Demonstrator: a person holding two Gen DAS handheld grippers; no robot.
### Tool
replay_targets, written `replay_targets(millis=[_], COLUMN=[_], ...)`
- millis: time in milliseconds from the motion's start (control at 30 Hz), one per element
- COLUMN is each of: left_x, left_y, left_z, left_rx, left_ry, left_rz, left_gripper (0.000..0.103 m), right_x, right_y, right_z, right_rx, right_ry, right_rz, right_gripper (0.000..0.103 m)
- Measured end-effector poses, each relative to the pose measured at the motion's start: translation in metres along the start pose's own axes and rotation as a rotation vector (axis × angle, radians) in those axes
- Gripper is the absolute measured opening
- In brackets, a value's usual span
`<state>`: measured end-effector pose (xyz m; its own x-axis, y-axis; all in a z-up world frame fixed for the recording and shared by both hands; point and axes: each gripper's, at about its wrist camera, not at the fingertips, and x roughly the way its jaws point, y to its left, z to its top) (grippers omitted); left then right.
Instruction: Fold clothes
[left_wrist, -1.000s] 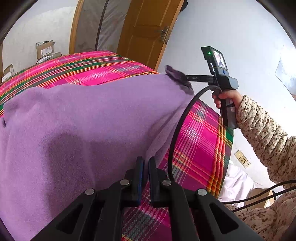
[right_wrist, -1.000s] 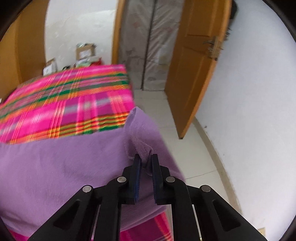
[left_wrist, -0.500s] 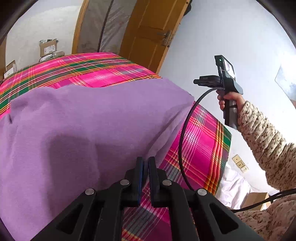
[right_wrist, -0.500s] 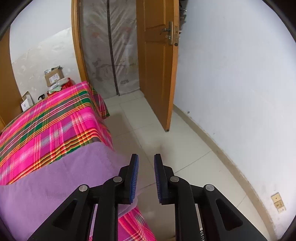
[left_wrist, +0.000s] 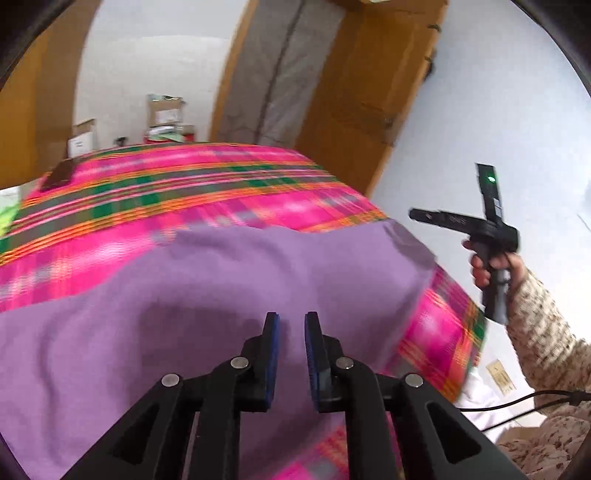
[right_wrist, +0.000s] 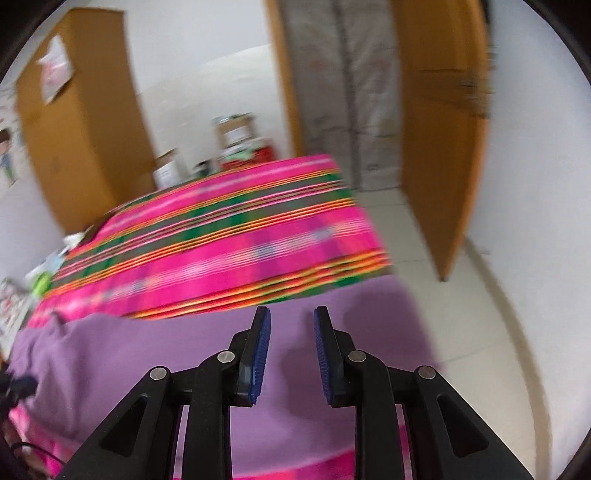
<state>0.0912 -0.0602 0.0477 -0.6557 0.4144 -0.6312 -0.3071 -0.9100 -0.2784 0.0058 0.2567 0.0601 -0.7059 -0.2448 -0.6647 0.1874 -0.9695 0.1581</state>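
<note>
Opening, both empty: left gripper (left_wrist: 291, 317) & right gripper (right_wrist: 291, 312) jaws part-open above purple cloth (left_wrist: 229, 295) on plaid bedspread (right_wrist: 236, 236).

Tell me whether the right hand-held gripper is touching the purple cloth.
Apart. In the left wrist view the right hand-held gripper is held in the air beside the purple cloth, white wall between them.

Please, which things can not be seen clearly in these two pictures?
- Left wrist view: near edge of the purple cloth is hidden behind the left gripper.
- Right wrist view: boxes beyond the plaid bed cover are blurred; labels unreadable.
- Right wrist view: cloth's left end is cut off by the edge.
</note>
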Motion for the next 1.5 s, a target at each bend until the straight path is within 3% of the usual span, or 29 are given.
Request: replay_targets(millis=[167,233,300,400,533,767,1033,1133,1233,1367,1400,1500], left_x=[-0.013,-0.014,-0.015,-0.014,-0.002,0.024,0.047,0.052,0.054,0.053,0.051,0.045], left_y=[0.035,0.052,0.068,0.089,0.108,0.122,0.121,0.124,0.123,0.12,0.117,0.112], left_z=[0.007,0.011,0.014,0.018,0.024,0.037,0.041,0.04,0.039,0.037,0.036,0.035], left_rx=[-0.02,-0.039,-0.059,-0.069,-0.058,-0.022,0.035,0.027,0.028,0.031,0.04,0.051], left_ry=[-0.018,-0.021,-0.015,0.008,0.082,0.134,0.211,0.23,0.229,0.218,0.213,0.198], left_rz=[0.115,0.156,0.184,0.216,0.266,0.209,0.17,0.147,0.121,0.088,0.088,0.08], left_gripper=[0.015,0.018,0.024,0.028,0.029,0.034,0.034,0.034,0.033,0.011,0.005,0.002], right_x=[0.029,0.042,0.055,0.072,0.094,0.127,0.127,0.12,0.112,0.102,0.098,0.089], right_y=[0.061,0.087,0.11,0.131,0.148,0.161,0.167,0.171,0.172,0.166,0.165,0.161], right_z=[0.004,0.007,0.011,0.014,0.02,0.023,0.014,0.007,0.002,-0.001,-0.002,-0.005], right_rx=[-0.123,-0.183,-0.228,-0.252,-0.275,-0.25,-0.246,-0.274,-0.312,-0.311,-0.31,-0.309], right_ry=[0.063,0.09,0.11,0.15,0.196,0.356,0.421,0.43,0.428,0.405,0.394,0.365], right_rz=[0.185,0.247,0.287,0.358,0.369,0.496,0.605,0.617,0.598,0.584,0.585,0.598], right_gripper=[0.026,0.03,0.043,0.043,0.043,0.052,0.052,0.045,0.03,0.011,0.01,0.01])
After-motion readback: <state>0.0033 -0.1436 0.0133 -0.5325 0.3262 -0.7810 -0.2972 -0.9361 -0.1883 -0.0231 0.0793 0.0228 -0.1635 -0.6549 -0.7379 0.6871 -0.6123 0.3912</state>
